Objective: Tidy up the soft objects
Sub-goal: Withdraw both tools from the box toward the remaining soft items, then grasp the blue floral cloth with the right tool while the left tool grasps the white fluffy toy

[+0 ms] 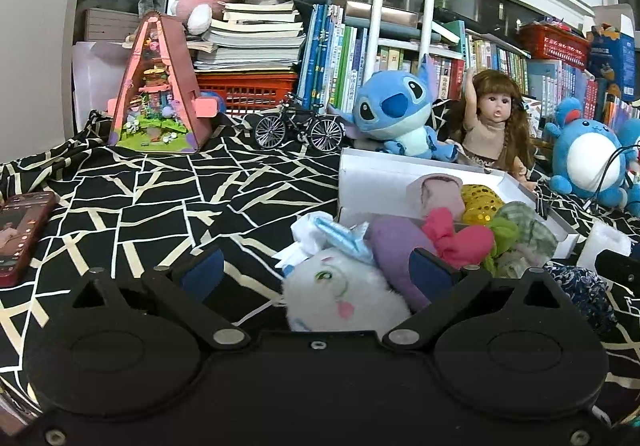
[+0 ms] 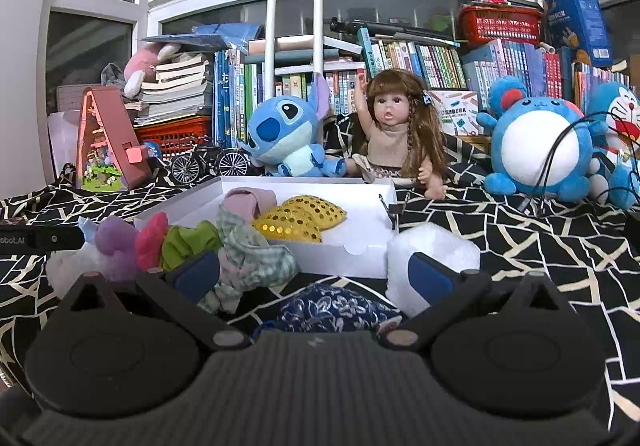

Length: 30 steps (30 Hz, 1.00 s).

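A white shallow box (image 1: 372,181) (image 2: 360,246) lies on the black patterned cloth. It holds a mauve rolled cloth (image 1: 436,191) (image 2: 248,201) and gold sequin pads (image 1: 482,201) (image 2: 300,217). Small soft pieces lie heaped at its near edge: a white plush toy (image 1: 344,294), purple (image 1: 396,250), pink (image 1: 456,242), green (image 2: 188,244) and checked cloth (image 2: 252,258). My left gripper (image 1: 318,266) is open around the white plush. My right gripper (image 2: 316,270) is open above a blue floral pouch (image 2: 328,310), beside a white foam block (image 2: 432,258).
A Stitch plush (image 1: 400,113), a doll (image 1: 496,117) and a round blue plush (image 2: 536,141) sit behind the box. A toy bicycle (image 1: 300,127), a triangular dollhouse (image 1: 158,85), stacked books and red baskets line the back. A phone (image 1: 22,234) lies at the left.
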Tool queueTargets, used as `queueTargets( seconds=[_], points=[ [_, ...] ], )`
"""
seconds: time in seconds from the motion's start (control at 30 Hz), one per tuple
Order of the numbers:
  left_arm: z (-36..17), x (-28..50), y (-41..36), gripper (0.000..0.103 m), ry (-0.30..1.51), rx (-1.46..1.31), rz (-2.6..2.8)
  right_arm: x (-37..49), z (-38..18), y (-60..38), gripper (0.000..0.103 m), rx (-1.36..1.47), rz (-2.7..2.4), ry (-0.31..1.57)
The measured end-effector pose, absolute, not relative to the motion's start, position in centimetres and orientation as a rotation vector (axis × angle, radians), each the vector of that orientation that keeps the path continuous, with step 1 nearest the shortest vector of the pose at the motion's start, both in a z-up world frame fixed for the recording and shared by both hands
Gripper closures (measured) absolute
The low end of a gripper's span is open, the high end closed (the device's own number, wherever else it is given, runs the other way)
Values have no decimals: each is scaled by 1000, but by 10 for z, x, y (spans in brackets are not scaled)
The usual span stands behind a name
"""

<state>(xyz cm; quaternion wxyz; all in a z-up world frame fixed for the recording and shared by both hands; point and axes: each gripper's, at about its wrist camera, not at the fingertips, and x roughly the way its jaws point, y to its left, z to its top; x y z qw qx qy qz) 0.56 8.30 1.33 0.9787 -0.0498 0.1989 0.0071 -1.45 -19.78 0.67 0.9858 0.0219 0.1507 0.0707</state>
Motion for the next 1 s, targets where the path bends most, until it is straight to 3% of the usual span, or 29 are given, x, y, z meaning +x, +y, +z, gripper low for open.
queueTargets(
  seconds=[1.0],
  points=[
    [-6, 5, 77, 6, 465, -77, 3, -5, -13, -192, 0, 47, 95, 403]
  ],
)
